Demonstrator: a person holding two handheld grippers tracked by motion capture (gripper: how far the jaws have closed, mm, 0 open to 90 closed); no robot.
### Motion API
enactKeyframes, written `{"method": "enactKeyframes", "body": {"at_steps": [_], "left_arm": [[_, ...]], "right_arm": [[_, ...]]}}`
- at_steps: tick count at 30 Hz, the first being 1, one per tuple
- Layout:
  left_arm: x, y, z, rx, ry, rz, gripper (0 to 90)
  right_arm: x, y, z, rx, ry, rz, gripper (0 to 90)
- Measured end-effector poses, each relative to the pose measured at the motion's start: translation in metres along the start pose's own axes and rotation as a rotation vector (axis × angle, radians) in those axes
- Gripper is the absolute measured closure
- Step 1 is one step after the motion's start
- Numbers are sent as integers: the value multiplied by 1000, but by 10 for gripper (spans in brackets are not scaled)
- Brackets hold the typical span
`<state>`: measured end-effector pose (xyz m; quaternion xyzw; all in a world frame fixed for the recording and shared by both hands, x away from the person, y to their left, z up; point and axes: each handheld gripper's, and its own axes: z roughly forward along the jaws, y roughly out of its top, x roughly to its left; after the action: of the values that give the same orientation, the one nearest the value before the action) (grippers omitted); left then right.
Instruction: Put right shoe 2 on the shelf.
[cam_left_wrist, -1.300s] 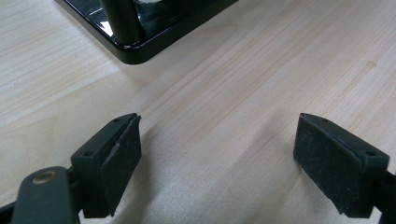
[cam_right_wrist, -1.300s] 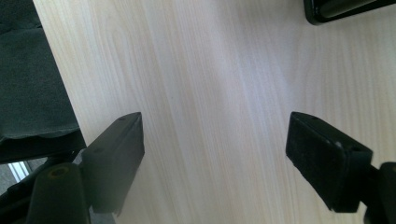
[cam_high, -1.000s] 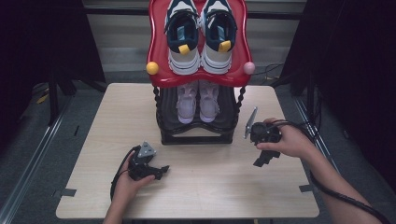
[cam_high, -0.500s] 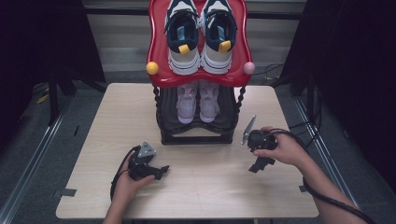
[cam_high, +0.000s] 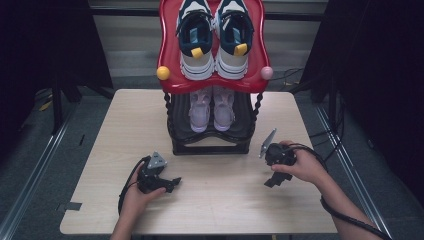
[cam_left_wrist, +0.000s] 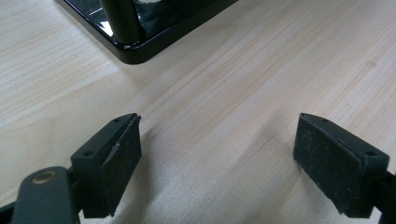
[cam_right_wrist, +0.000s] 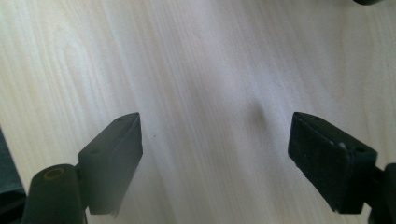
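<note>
Under red shelf, lilac sneakers toes-forward

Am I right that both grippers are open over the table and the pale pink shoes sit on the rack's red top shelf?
Not quite: in the high view the pale pink shoes sit on the rack's black lower shelf; the red top shelf holds the navy-and-white pair.

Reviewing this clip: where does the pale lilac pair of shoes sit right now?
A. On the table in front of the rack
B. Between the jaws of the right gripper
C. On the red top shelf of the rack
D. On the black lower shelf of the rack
D: the high view shows the lilac shoes side by side on the black lower shelf, under the red top shelf that carries the navy and white sneakers.
</note>
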<state>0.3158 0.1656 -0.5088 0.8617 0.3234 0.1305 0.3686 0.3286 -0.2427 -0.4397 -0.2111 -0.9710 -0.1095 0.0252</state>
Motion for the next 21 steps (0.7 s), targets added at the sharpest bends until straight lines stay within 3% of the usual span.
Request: {"method": "enactKeyframes", "body": {"at_steps": [11,14,18,21], "left_arm": [[0,0,0,-4,2,1,147],[0,0,0,-1,0,0,147],[0,0,0,-8,3,5,147],[0,0,0,-5,6,5,148]], "right_arm": [[1,-6,13,-52,5,26,167],[2,-8,16,-70,-10,57,168],[0,-11,20,-112,-6,51,165],[1,-13,22,-114,-14,58,163]]}}
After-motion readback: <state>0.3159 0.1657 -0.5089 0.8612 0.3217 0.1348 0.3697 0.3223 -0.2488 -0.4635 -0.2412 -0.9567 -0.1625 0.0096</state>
